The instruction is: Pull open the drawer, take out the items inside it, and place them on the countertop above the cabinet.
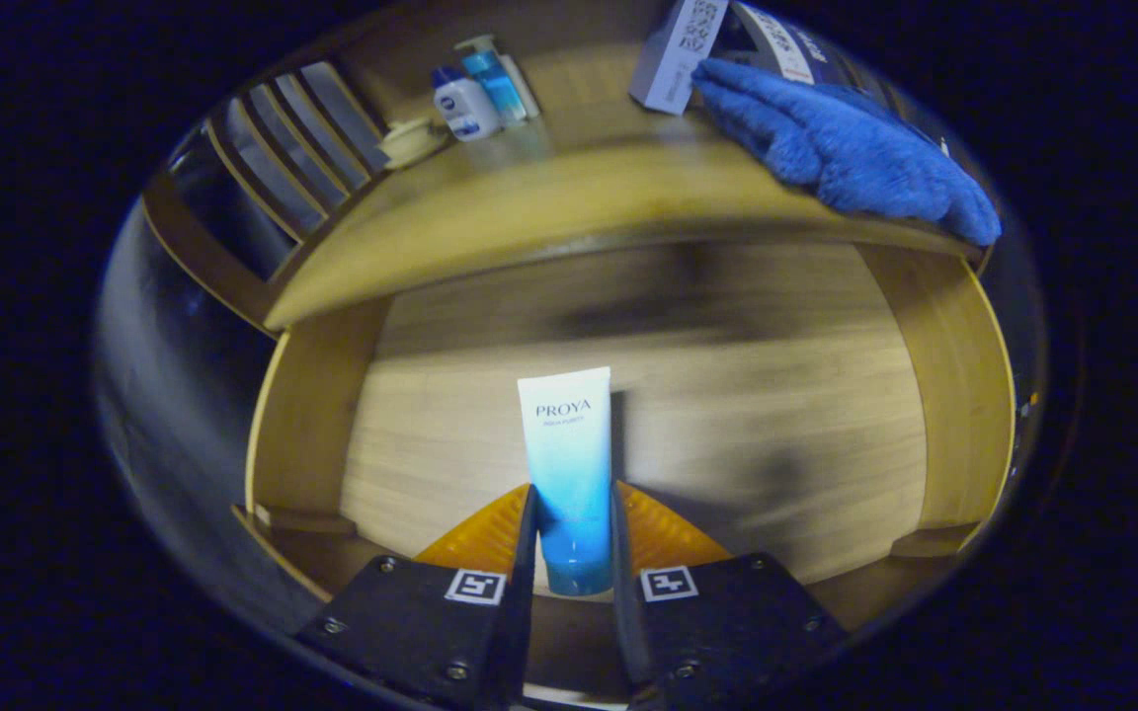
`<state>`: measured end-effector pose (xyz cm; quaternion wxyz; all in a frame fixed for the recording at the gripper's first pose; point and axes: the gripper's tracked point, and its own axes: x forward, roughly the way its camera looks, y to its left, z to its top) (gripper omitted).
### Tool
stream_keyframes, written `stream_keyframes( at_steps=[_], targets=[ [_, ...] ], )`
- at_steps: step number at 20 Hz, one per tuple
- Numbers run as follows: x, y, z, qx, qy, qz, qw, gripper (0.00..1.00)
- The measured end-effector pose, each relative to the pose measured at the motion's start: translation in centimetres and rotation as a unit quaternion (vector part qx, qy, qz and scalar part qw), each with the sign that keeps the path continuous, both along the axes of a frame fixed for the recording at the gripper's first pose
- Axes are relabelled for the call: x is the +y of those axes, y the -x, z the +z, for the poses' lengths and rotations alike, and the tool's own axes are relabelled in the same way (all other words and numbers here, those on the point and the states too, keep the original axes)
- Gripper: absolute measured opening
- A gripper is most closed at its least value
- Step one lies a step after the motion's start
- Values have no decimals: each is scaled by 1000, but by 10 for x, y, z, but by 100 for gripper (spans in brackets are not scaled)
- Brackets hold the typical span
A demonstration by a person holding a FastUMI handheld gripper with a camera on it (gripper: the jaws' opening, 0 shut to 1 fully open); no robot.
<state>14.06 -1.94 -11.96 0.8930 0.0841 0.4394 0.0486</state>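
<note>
**Tube in the fingers, above the open drawer**

The gripper (571, 513) has its two fingers pressed against either side of a white-and-blue tube (569, 464), taking it at the lower, darker end near the cap, with the flat crimped end pointing away beyond the fingertips. The tube hangs over the pale wooden floor of the open drawer (964, 395), casting a thin shadow beside itself.

As a judgement: a plastic cosmetic tube like this is light, soft-walled and somewhat slick (it dents under pressure and can squirt sideways out of a hard pinch). The stiffer shoulder near the cap is the sounder place to grip, roughly where the fingers sit now.

Above, the countertop (549, 197) carries a blue towel (846, 148), a box (673, 54) and small bottles (475, 94); the bare stretch between them looks like the place to set it.
</note>
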Motion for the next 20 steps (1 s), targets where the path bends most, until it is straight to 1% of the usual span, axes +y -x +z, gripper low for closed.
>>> stream_keyframes(
  at_steps=[2,5,8,10,13,15,18,20],
  targets=[
    [1,8,22,-20,-13,4,1000,35],
    [-1,15,58,-63,-13,12,998,35],
    [-4,12,103,-134,-23,7,991,35],
    [-11,-7,132,-200,-10,-5,980,35],
    [-12,-21,166,-279,12,-12,960,35],
    [-7,-35,182,-312,6,-20,950,35],
    [-19,-64,191,-339,11,-57,939,35],
    [-31,-87,199,-363,19,-85,928,35]
  ],
)
